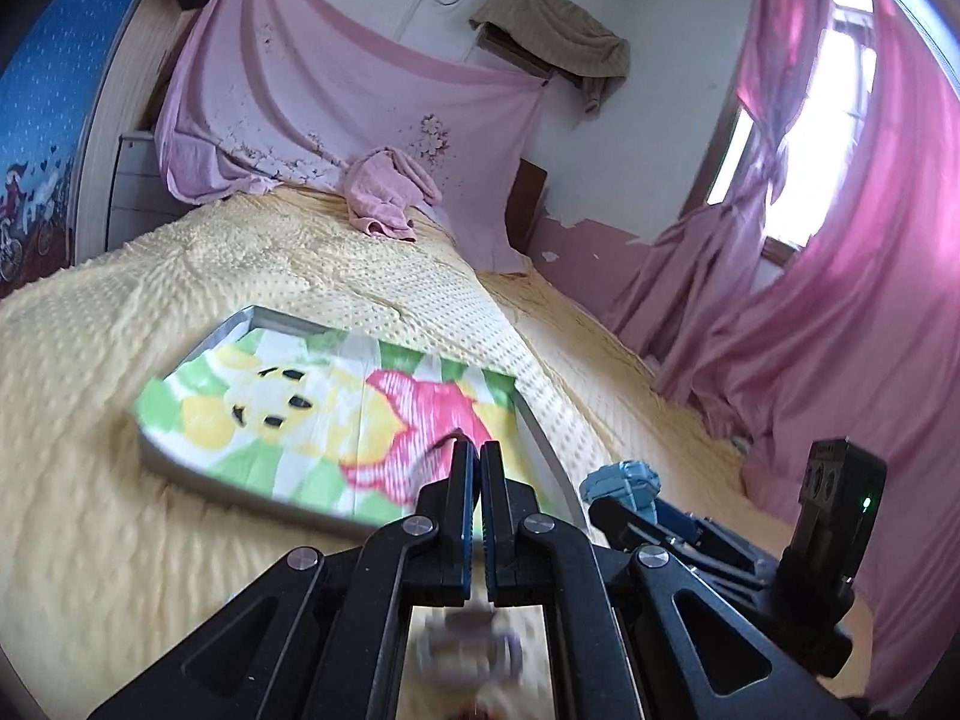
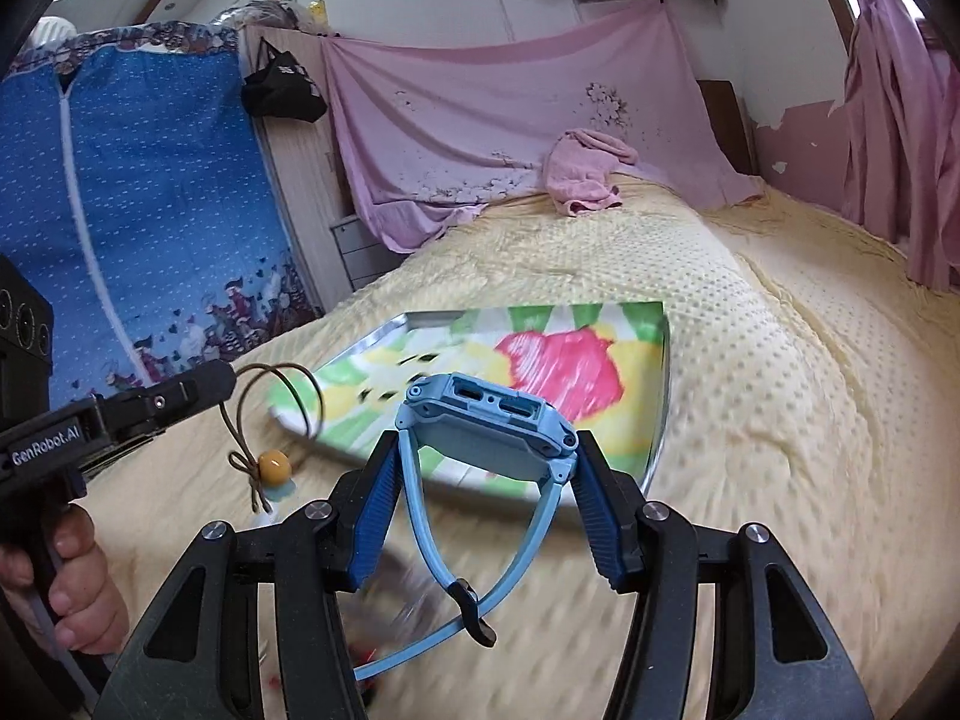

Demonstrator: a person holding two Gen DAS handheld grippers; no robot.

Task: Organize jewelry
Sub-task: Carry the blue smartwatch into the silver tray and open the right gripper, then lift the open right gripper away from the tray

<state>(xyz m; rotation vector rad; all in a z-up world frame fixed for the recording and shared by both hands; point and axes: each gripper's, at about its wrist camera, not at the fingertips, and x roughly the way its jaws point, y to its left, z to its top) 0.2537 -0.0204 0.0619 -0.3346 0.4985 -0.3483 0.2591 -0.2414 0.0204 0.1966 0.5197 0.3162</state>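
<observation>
Left wrist view: left gripper [image 1: 477, 456] jaws pressed together, tips over the near edge of the cartoon-print tray [image 1: 543, 426] on the yellow bedspread [image 1: 120, 540]. Nothing visible between the pads here.

Right wrist view: right gripper [image 2: 486, 450] clamped on a blue watch [image 2: 489, 420] above the tray's near edge, straps hanging toward the camera. Left of the tray, the left gripper pinches a brown cord [image 2: 273, 375] with an amber bead [image 2: 275, 467].

text: "GenRobot.AI" | on: left gripper [image 2: 225, 381] body, white lettering | other text: apparently none legible
</observation>
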